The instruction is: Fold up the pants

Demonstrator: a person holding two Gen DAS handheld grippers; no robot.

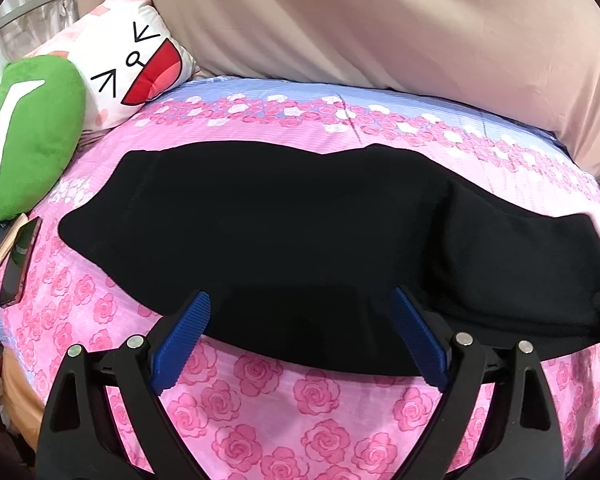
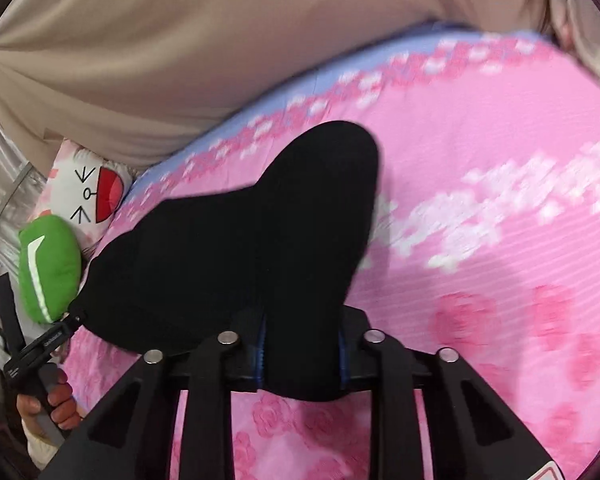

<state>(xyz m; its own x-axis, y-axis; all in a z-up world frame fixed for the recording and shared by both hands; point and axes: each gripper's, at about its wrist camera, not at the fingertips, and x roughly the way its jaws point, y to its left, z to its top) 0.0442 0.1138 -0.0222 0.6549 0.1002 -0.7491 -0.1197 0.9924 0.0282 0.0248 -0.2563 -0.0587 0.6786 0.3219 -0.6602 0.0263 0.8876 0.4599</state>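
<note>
On bed [image 1: 260, 412]: pants [image 1: 300, 240] lying lengthwise, legs seemingly stacked.
My left tool [image 1: 300, 340]: spread, empty, at near edge.
My right tool [image 2: 302, 356]: clamped on pants [image 2: 260, 220], lifting.
Left: crosswise fold.

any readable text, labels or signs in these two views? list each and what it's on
No readable words in either view.
Black clamp bracket: small white print, too small and blurred to read.
White pillow: a drawn cartoon face only, squinting eyes and a red open mouth, no lettering.
Phone: nothing legible on it.
</note>
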